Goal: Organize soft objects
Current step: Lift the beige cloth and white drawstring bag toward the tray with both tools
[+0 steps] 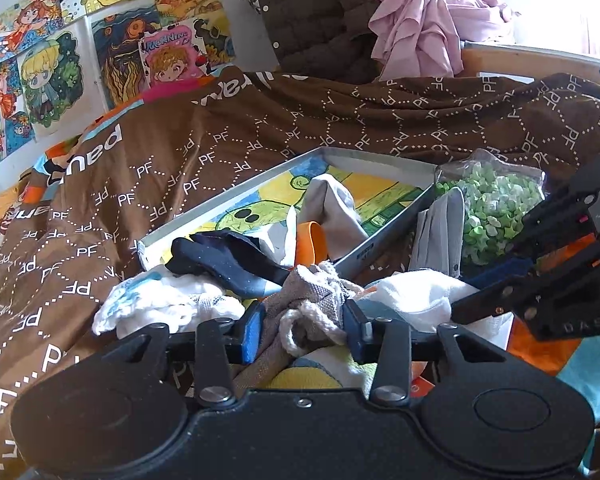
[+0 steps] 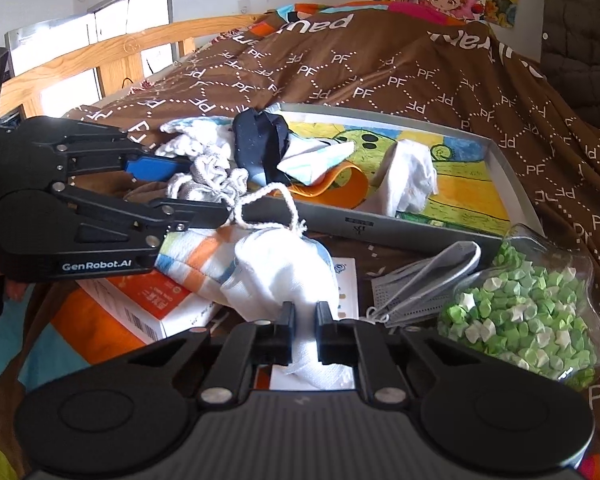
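My left gripper is shut on a beige drawstring pouch with a white cord; its blue pads press the pouch from both sides. From the right wrist view this gripper comes in from the left, holding the pouch at the near rim of a shallow grey box. My right gripper is shut on a white cloth lying just in front of the box. A navy cloth, an orange band and a crumpled white cloth lie in the box.
A brown patterned quilt covers the bed. A bag of green paper stars and a grey face mask lie right of my right gripper. An orange-and-white carton and a striped cloth sit under the pile. A wooden rail bounds the far side.
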A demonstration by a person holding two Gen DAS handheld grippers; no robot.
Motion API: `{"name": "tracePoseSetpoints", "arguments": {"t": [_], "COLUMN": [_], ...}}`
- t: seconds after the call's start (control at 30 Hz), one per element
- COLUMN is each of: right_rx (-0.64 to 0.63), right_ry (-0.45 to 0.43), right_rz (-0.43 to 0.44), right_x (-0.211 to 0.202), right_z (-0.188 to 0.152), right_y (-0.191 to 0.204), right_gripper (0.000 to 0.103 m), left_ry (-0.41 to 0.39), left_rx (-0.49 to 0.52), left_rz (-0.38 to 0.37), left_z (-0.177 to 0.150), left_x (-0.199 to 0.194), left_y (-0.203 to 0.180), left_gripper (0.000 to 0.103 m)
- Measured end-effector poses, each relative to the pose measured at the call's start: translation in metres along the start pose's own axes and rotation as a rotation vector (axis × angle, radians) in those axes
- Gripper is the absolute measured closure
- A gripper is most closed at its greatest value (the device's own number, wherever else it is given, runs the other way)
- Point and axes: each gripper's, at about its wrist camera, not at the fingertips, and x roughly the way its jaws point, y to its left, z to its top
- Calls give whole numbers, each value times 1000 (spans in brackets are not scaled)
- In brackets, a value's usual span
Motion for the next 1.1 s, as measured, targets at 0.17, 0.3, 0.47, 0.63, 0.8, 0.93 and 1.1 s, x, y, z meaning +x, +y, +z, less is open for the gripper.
{"name": "tracePoseSetpoints", "arguments": {"t": [0.17, 0.3, 0.47, 0.63, 0.8, 0.93, 1.1], "right_rx": [-3, 11, 8, 24, 32, 36, 80], "right_ry": [-42, -75, -120, -189, -232, -256, -295], "right_rz": [-25, -51, -83, -109, -122, -135, -146], "right_x": [-7, -11, -16, -24, -30, -34, -38], "right_z": [2, 4, 5, 8, 9, 10, 16], "right_y": [0, -4, -5, -8, -10, -11, -22], "right_gripper": [94, 95, 95, 95, 95, 95, 95], "left_ry": [-6, -20, -62, -98, -139, -165, -188], "left_rx": [2, -8, -26, -35, -24, 12, 27], "left_rz": [7, 18, 25, 32, 26, 31, 42], "left_z": [-1, -1, -1, 0, 6, 11, 16], "left_x": [0, -2, -7, -12, -20, -28, -35], "left_y": [-1, -1, 0, -2, -6, -15, -22], "left_gripper": [61, 65, 69, 69, 69, 70, 69]}}
